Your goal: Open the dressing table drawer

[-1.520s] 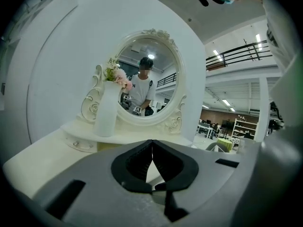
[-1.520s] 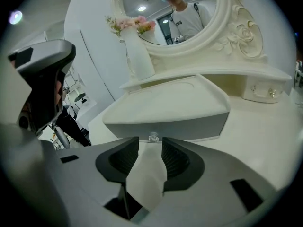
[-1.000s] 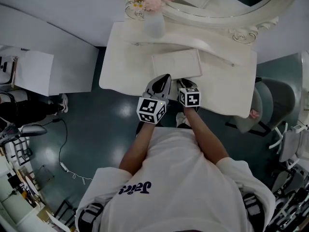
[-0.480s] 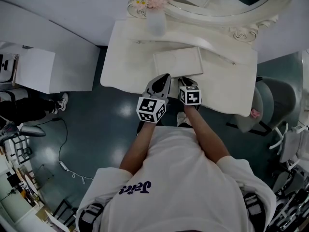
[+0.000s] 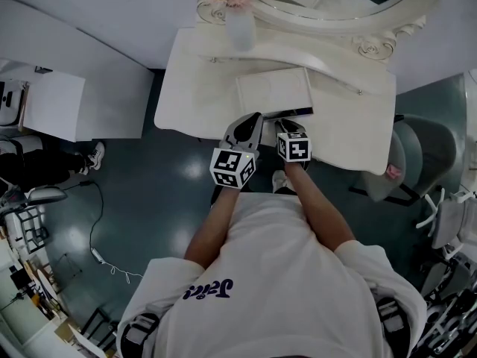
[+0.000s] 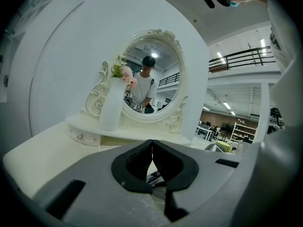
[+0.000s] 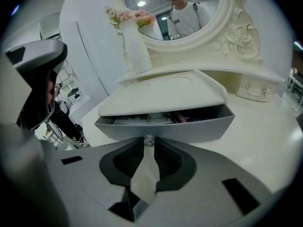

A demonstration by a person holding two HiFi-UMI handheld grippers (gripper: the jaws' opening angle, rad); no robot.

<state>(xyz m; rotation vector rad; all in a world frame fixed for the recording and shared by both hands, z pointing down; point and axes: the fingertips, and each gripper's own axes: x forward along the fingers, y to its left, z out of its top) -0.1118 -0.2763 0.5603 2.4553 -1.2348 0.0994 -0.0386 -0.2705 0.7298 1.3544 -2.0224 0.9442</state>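
Observation:
The white dressing table (image 5: 195, 88) has a shallow drawer (image 7: 189, 126) under a raised top panel (image 5: 274, 89). The drawer stands a little way out, showing a dark gap (image 5: 289, 113) with a pink item and other small things inside. My right gripper (image 7: 148, 144) is shut on the drawer's small clear knob (image 7: 148, 140); its jaws have just been closing with the knob between them. In the head view the right gripper (image 5: 288, 126) sits at the drawer's near edge. My left gripper (image 5: 251, 123) hovers beside it over the table's front edge. The left gripper (image 6: 152, 144) is shut with nothing in it.
A white vase of pink flowers (image 5: 240, 22) stands at the back left of the table, below an oval mirror (image 5: 339, 10). A small shelf drawer with pearl knobs (image 7: 255, 90) is at the back right. A grey chair (image 5: 419, 155) stands to the right.
A dark gap has opened under the near edge of the top panel as the drawer came out slightly. Both grippers have stayed almost where they were.

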